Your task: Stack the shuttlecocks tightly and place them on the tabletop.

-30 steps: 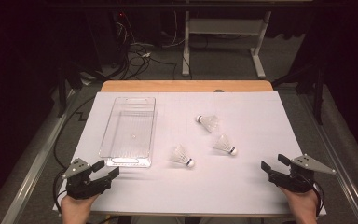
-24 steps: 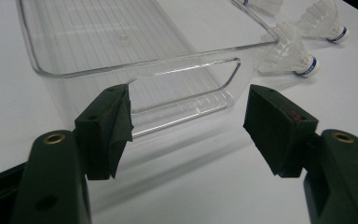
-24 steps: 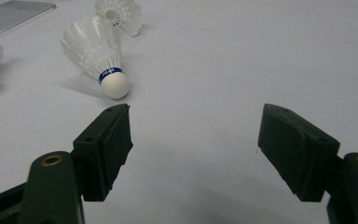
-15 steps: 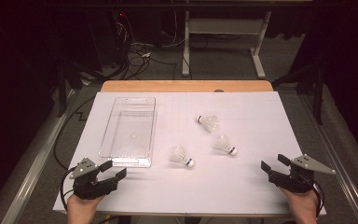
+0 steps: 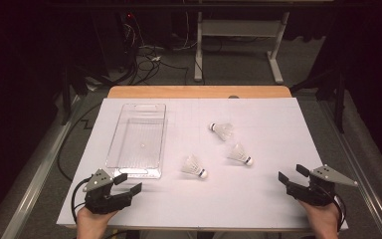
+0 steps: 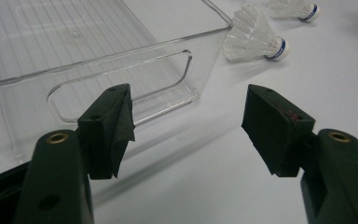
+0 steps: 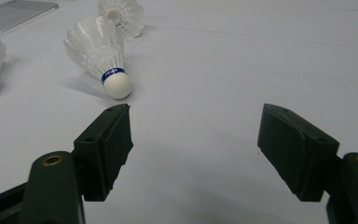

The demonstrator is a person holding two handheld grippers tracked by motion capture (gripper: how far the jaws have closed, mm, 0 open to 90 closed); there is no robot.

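Three white shuttlecocks lie on the white table cover: one nearest the front (image 5: 194, 166), one to its right (image 5: 239, 154), one farther back (image 5: 222, 130). A clear plastic bin (image 5: 134, 173) stands empty at the left. My left gripper (image 5: 130, 182) is open just in front of the bin's near end. Along its jaws (image 6: 189, 121) I see the bin's handle wall (image 6: 121, 88) and the nearest shuttlecock (image 6: 254, 39) beyond. My right gripper (image 5: 289, 173) rests open at the front right. Its view (image 7: 196, 140) shows a shuttlecock (image 7: 100, 56) with its cork toward the left jaw, untouched.
The wooden table edge (image 5: 199, 92) runs along the back. Beyond it are dark floor, cables (image 5: 149, 55) and a desk frame (image 5: 238, 45). A metal rail (image 5: 35, 174) flanks the table on the left.
The left gripper has edged a little to the right along the front of the bin. The right gripper and the shuttlecocks have stayed where they were.
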